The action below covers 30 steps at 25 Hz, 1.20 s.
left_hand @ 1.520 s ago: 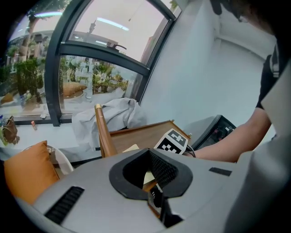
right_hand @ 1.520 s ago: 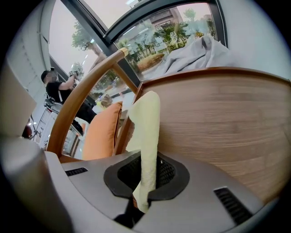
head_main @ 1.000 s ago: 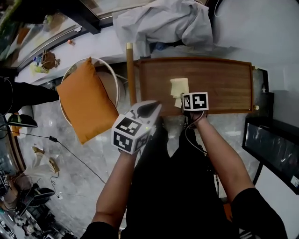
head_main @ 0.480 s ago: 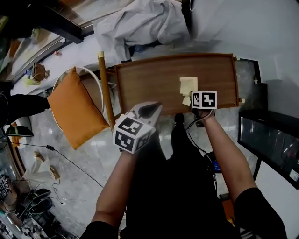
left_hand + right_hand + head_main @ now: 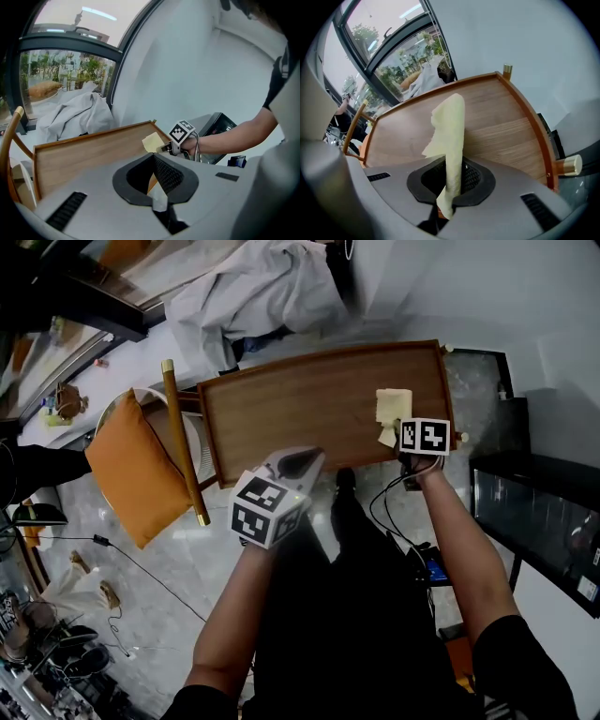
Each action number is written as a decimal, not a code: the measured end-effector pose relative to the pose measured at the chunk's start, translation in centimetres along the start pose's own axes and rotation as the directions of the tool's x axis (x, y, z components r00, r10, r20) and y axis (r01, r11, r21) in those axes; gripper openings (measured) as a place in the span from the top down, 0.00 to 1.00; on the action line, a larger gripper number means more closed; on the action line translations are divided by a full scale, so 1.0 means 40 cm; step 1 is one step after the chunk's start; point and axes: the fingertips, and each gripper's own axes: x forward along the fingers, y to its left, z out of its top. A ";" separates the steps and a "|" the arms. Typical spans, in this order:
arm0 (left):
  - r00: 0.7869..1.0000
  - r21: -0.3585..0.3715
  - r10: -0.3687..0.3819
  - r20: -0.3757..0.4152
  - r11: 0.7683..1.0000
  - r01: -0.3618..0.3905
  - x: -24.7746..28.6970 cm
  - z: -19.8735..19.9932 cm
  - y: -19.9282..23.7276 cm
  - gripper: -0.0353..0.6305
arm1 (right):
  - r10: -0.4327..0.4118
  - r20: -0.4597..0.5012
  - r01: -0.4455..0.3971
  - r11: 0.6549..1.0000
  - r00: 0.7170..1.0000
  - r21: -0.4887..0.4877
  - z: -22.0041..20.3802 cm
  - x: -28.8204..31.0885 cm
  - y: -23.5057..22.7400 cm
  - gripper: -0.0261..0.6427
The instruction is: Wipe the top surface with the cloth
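Right gripper view: right tongs [image 5: 449, 187] clamp the yellow cloth [image 5: 450, 131]; I'd press it flat across the table [image 5: 501, 124] (left tongs [image 5: 157, 187] together, idle).

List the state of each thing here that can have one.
left tool: jaws together, empty, held short of the top's near edge.
right tool: shut on the cloth.
cloth: crumpled, pinched at one end, the rest over the top's right end.
wooden top: bare apart from the cloth.
orange cushion: lying tilted on the round chair.
grey sheet: crumpled in a heap beyond the top.
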 end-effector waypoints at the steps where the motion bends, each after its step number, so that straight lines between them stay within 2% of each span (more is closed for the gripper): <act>1: 1.000 0.002 -0.001 0.001 1.000 0.001 0.009 0.003 -0.007 0.93 | -0.007 0.003 0.007 1.000 1.000 0.008 0.004 -0.005 -0.020 0.91; 13: 1.000 0.018 -0.008 -0.010 1.000 0.009 0.068 0.014 -0.048 0.93 | -0.131 0.036 0.127 0.987 0.991 0.100 0.032 -0.064 -0.221 0.91; 25: 1.000 -0.004 0.020 0.009 1.000 -0.020 0.052 0.007 -0.041 0.93 | -0.270 0.050 0.263 0.958 0.961 0.116 0.036 -0.108 -0.294 0.91; 28: 0.999 -0.010 0.032 0.019 0.999 -0.032 0.033 0.006 -0.026 0.93 | -0.261 0.110 0.249 0.962 0.959 0.116 0.061 -0.129 -0.263 0.91; 30: 0.998 -0.015 0.049 0.030 0.999 -0.048 0.008 0.005 -0.005 0.93 | -0.202 0.166 0.188 0.977 0.965 0.098 0.089 -0.139 -0.201 0.91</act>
